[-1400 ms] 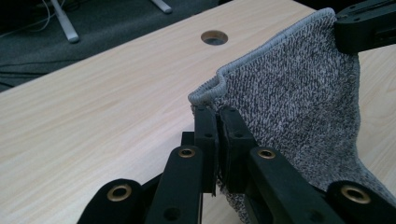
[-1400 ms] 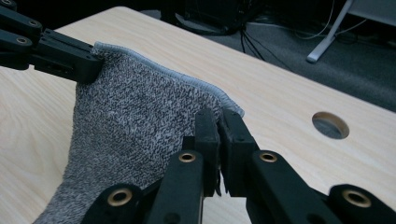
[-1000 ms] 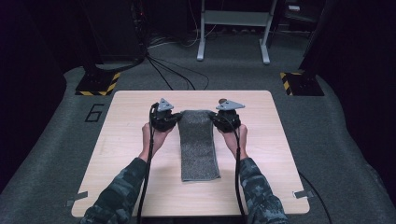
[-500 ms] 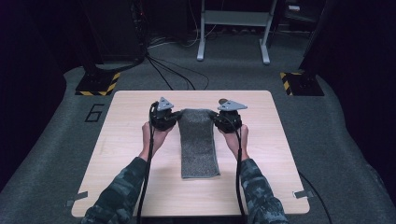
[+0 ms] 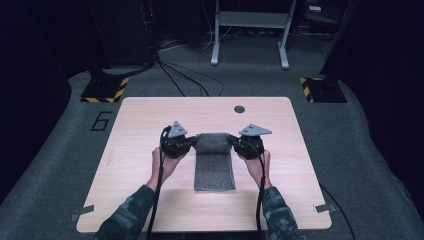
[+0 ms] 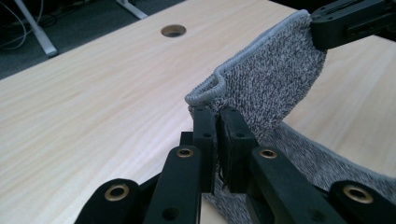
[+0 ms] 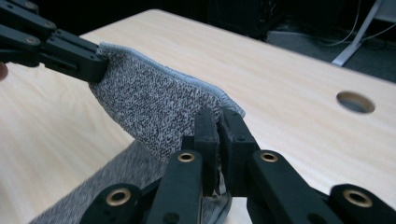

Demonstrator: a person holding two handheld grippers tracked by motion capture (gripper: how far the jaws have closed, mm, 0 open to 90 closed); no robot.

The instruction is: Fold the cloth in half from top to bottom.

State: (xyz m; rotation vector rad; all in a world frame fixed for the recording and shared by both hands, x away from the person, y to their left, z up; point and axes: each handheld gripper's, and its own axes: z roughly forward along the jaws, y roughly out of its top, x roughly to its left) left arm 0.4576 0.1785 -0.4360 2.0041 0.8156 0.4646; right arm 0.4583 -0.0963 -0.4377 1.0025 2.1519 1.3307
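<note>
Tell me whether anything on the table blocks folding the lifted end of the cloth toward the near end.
Nothing visible does. The left gripper and right gripper each pinch a far corner of the grey cloth, and the rest of it lies flat on the table with nothing on top.

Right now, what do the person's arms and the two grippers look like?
Both forearms wear camouflage-patterned sleeves. The left gripper and right gripper are black, each topped by a grey three-cornered plate, with a black cable trailing back. Their jaws are black linked bars with brass-coloured rivets.
</note>
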